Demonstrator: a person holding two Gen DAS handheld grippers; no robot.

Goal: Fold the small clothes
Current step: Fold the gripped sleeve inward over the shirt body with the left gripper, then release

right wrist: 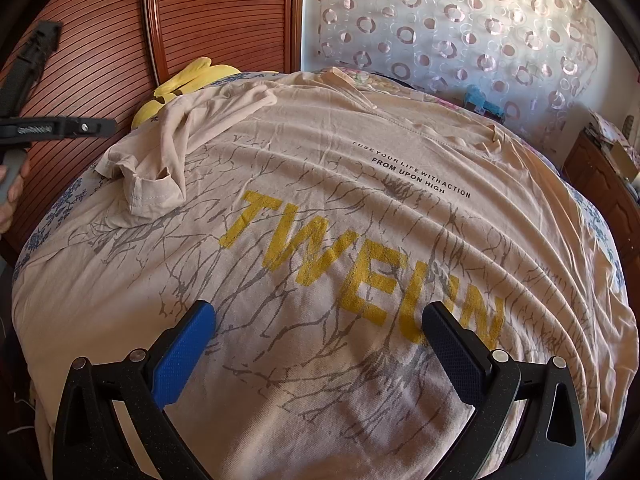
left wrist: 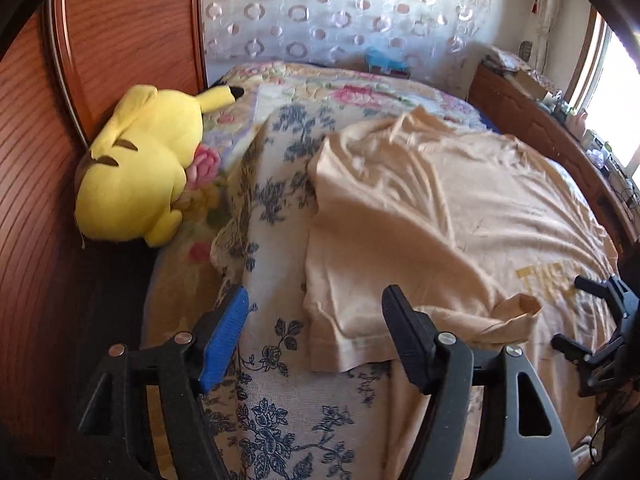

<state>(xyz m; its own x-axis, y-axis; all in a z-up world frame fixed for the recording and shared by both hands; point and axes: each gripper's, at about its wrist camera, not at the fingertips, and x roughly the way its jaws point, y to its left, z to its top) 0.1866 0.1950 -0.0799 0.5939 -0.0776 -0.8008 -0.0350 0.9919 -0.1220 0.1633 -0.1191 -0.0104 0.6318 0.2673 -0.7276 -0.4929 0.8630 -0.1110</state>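
A beige T-shirt with yellow letters and grey branch print lies spread on the bed. Its left sleeve is folded inward onto the chest; the sleeve also shows in the left wrist view. My left gripper is open and empty, hovering above the shirt's left edge. My right gripper is open and empty, just above the shirt's lower front. The right gripper also shows at the right edge of the left wrist view, and the left gripper's body at the left edge of the right wrist view.
A blue floral blanket covers the bed under the shirt. A yellow plush toy lies at the bed's left by a wooden wardrobe. A patterned curtain hangs behind. A wooden footboard with clutter stands at the right.
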